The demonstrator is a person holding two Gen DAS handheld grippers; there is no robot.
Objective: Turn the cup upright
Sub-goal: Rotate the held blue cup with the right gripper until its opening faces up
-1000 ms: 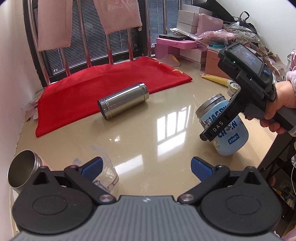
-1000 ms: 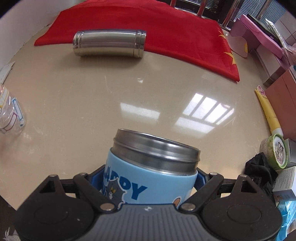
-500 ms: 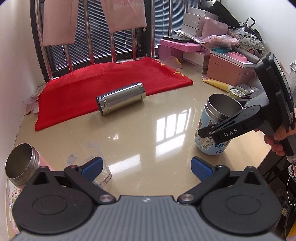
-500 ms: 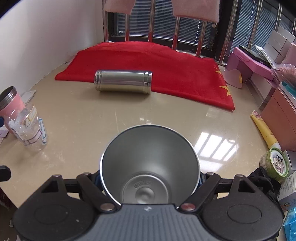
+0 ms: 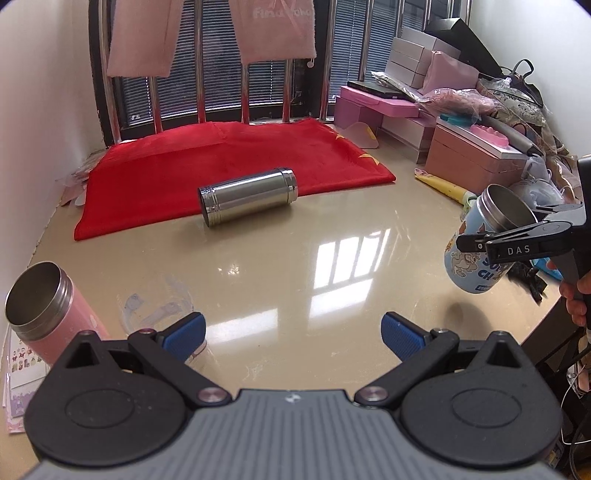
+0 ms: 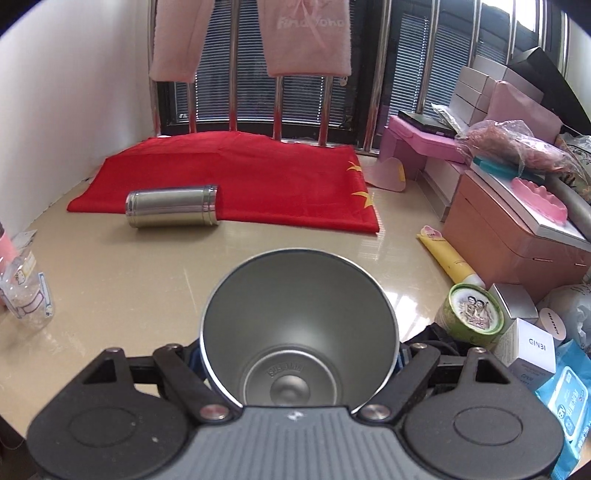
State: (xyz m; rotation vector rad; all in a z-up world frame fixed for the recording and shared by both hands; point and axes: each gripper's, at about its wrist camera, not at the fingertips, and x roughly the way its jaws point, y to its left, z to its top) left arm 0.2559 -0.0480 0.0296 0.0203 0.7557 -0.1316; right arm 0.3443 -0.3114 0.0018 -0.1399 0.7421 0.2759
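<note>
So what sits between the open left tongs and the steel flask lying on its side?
Only bare, glossy tabletop with window reflections lies between the left tongs and the steel flask, as the left wrist view shows. The clear plastic cup stands off to the left.

White "DAS" reads clearly on the black finger of the right gripper [image 5: 517, 243]. The pink hanging towel [image 6: 308, 37] shows pale "Find You", and the same towel [image 5: 275, 29] repeats it. The small white box [image 6: 532, 345] carries mirrored lettering, not legible.

Home, barred window [image 5: 258, 74], cluttered boxes [image 6: 517, 229]
</note>
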